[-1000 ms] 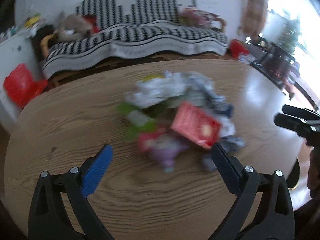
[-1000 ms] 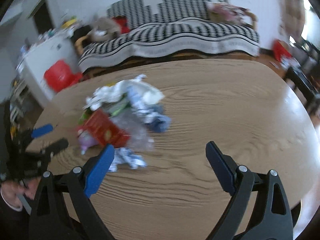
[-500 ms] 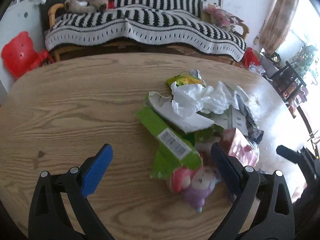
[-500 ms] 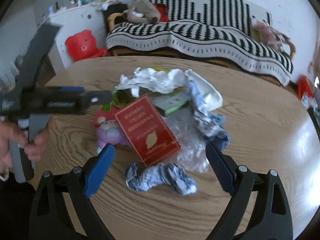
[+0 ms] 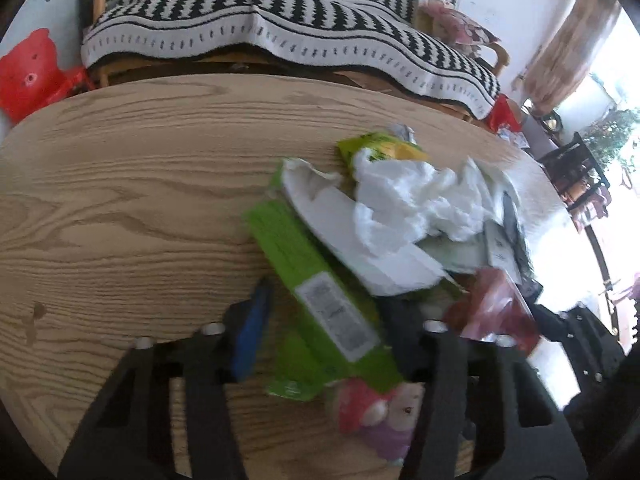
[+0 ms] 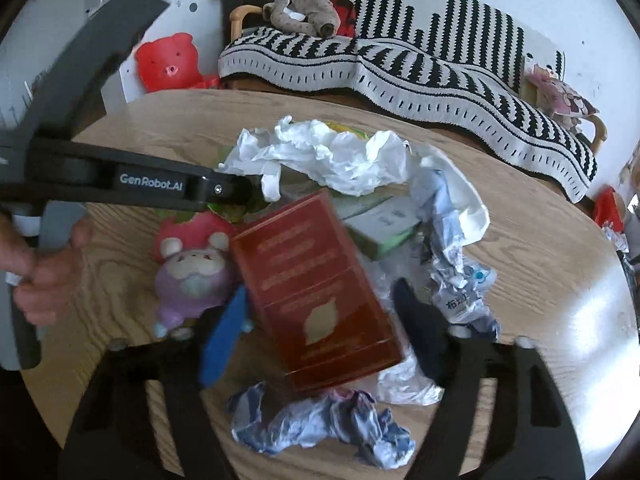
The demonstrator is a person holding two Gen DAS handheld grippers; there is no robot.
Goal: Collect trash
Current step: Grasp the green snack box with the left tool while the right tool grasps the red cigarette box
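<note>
- A heap of trash sits on the right half of the wooden tabletop [image 5: 120,208], with a striped sofa [image 5: 280,36] beyond the far edge.
- The left gripper [image 5: 328,332] has just been closing around the near end of a long green carton [image 5: 320,300]; its blue finger stands just left of the carton, and motion blur makes it hard to say whether the pads press on it yet.
- The right gripper [image 6: 320,328] has likewise been narrowing, its fingers either side of a red box [image 6: 320,292] that lies flat at the near side of the pile; a gap appears to remain on both sides, so the box looks straddled, not clamped.
- A pink and purple plush figure [image 6: 192,268] rests just left of the red box.
- Crumpled white paper [image 6: 328,156] tops the far side of the heap; a crushed blue-and-white wrapper [image 6: 320,424] lies nearest the right gripper.
- A person's hand [image 6: 36,276] holds the left gripper's handle at the left edge.
</note>
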